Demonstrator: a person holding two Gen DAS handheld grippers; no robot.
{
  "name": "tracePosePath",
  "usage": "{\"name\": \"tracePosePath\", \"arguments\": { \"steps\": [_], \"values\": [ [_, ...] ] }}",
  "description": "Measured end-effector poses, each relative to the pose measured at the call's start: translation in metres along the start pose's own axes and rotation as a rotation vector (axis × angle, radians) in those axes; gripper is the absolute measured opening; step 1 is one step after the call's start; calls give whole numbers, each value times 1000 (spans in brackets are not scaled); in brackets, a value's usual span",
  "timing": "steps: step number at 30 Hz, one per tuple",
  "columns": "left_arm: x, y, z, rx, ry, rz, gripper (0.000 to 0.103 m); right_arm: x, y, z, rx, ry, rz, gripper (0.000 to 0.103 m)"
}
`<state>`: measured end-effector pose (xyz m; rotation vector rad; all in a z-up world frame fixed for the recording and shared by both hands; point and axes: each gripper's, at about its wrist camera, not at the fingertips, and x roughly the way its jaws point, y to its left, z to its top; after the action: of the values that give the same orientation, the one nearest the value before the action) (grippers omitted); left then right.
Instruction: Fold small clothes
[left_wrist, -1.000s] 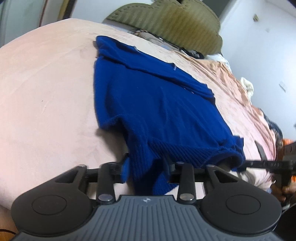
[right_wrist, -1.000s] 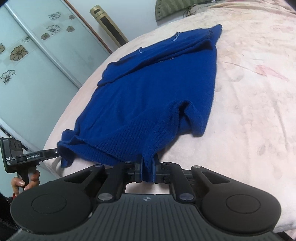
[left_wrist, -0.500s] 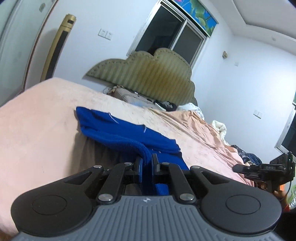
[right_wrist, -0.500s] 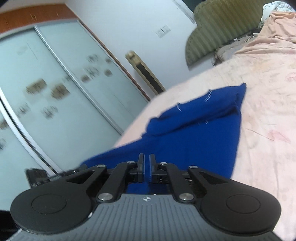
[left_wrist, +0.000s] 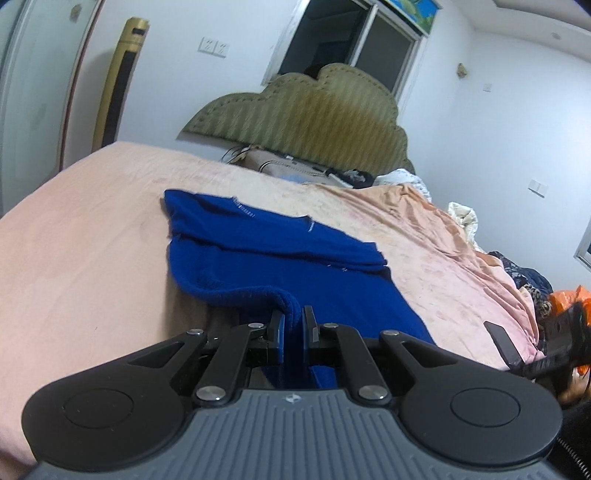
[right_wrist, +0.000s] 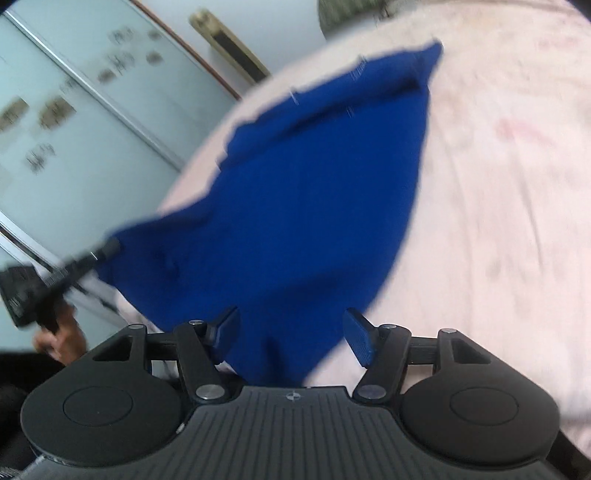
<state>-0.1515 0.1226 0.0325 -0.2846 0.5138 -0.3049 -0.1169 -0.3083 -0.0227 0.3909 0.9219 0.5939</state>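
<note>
The blue sweater (left_wrist: 280, 266) lies on the pink bed (left_wrist: 81, 258), its near hem lifted. The left gripper (left_wrist: 293, 325) pinches that ribbed hem between pressed-together fingers. The right gripper (right_wrist: 291, 332) is spread wide, sweater cloth hanging loose between its fingers.

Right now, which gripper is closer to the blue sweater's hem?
Left. The left gripper is clamped on the blue sweater hem; the right gripper is open, fingers straddling loose fabric.

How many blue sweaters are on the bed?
1. The blue sweater lies on the pink bed, its near edge pinched by the left hand-held gripper. Others could be hidden.
</note>
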Motion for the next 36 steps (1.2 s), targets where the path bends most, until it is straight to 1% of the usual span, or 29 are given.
{"name": "tracePosePath", "arguments": {
  "steps": [1,2,3,5,6,7,8,9,13,19,22,24,26,29,32,34,36],
  "values": [
    [0,1,-1,-4,4,5,9,4,-1,-5,5,23,-4,60],
    [1,2,-1,-5,6,8,9,7,1,-9,0,22,1,61],
    [1,3,-1,-6,6,10,9,9,5,-12,-9,17,14,61],
    [3,3,-1,-13,7,7,9,21,17,-15,-35,35,54,58],
    [5,2,0,-18,7,4,9,29,24,-18,-53,50,67,49],
    [6,1,0,-21,6,2,9,38,32,-23,-83,64,60,32],
    [7,0,0,-20,3,3,9,43,41,-24,-121,61,29,21],
    [8,-1,0,-16,-3,6,9,46,47,-25,-138,62,-3,13],
    [8,-9,7,7,-31,17,8,38,56,-12,-149,-28,4,12],
    [11,-20,36,36,-83,42,8,2,87,30,-235,-255,28,13],
    [15,-27,49,55,-110,76,9,-14,88,54,-258,-340,22,13],
    [18,-29,55,51,-122,96,8,-19,86,64,-264,-377,0,13],
    [20,-28,61,33,-123,98,9,-21,87,70,-262,-408,-19,13],
    [22,-27,68,22,-139,119,8,-26,86,72,-254,-446,-27,13],
    [25,-24,74,8,-153,130,8,-31,83,71,-252,-486,-54,13],
    [30,-22,78,-2,-155,150,8,-25,83,77,-256,-514,-82,13],
    [39,-17,83,-26,-142,183,8,-24,80,82,-244,-534,-95,13]
  ]
}}
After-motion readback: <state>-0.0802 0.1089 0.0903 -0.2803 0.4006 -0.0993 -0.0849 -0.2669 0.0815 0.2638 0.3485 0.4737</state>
